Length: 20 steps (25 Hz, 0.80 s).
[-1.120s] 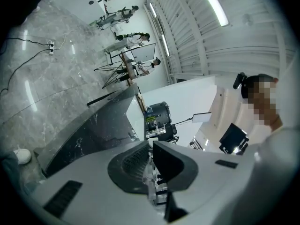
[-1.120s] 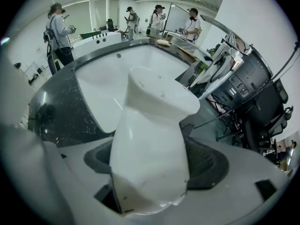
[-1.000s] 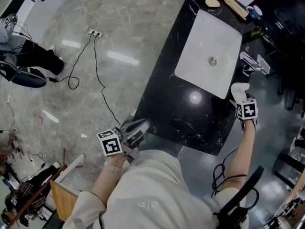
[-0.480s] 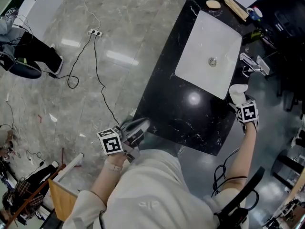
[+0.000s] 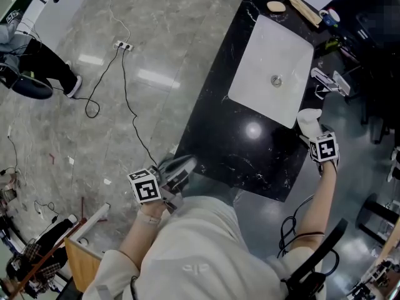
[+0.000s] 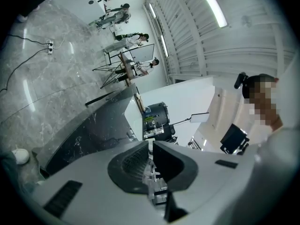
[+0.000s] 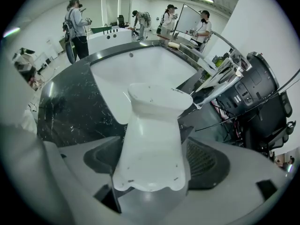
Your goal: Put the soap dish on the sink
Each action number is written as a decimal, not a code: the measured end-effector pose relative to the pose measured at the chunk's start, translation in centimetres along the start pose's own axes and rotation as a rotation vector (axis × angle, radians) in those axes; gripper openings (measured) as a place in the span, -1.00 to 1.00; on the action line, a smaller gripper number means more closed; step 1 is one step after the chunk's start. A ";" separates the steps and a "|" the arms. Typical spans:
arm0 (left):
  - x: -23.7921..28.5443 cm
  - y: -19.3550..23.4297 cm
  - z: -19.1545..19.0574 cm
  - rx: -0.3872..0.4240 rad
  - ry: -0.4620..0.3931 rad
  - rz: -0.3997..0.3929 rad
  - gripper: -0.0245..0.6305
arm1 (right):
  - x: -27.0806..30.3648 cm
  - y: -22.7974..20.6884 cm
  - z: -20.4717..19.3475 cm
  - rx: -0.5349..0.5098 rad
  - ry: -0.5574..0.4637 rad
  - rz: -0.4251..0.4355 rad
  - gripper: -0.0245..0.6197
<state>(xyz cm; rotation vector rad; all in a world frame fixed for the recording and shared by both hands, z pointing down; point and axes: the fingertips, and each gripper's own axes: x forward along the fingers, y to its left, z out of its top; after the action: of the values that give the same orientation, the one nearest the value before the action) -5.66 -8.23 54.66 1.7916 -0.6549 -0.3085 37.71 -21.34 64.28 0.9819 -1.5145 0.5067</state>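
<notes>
My right gripper (image 5: 316, 136) is shut on the white soap dish (image 5: 309, 120), which sticks out past its jaws toward the near right corner of the white sink (image 5: 269, 67). In the right gripper view the soap dish (image 7: 152, 139) stands clamped between the dark pads, with the sink basin (image 7: 140, 69) just beyond it in the black countertop (image 7: 70, 107). My left gripper (image 5: 178, 170) hangs at the counter's near left edge, jaws nearly together with nothing between them (image 6: 151, 161).
A chrome tap (image 5: 325, 80) stands at the sink's right side. A bar of soap (image 5: 275, 6) and a wooden board (image 5: 306, 8) lie at the counter's far end. Cables (image 5: 125, 86) run over the marble floor at left. Several people stand in the background.
My right gripper has carried the soap dish a little up and left, closer to the sink's corner. The left gripper has stayed put.
</notes>
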 end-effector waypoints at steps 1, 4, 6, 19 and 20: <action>-0.1 0.0 0.0 0.001 0.000 -0.002 -0.89 | -0.1 0.0 0.0 0.002 -0.006 -0.002 0.38; -0.3 -0.2 0.1 0.005 0.001 -0.007 -0.89 | -0.9 0.0 0.5 0.013 -0.033 -0.013 0.38; -0.5 -0.3 0.1 0.008 0.003 -0.011 -0.89 | -1.8 0.0 1.0 0.020 -0.054 -0.029 0.38; -2.7 -3.2 1.7 0.043 0.043 -0.082 -0.89 | -8.9 6.3 7.7 0.054 -0.250 0.000 0.37; -2.8 -3.6 1.9 0.051 0.050 -0.091 -0.89 | -9.3 7.1 8.0 0.061 -0.263 0.008 0.37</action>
<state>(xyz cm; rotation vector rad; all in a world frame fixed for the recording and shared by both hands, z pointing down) -7.93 -7.46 50.38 1.8754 -0.5511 -0.3095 26.74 -21.00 55.31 1.1238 -1.7455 0.4442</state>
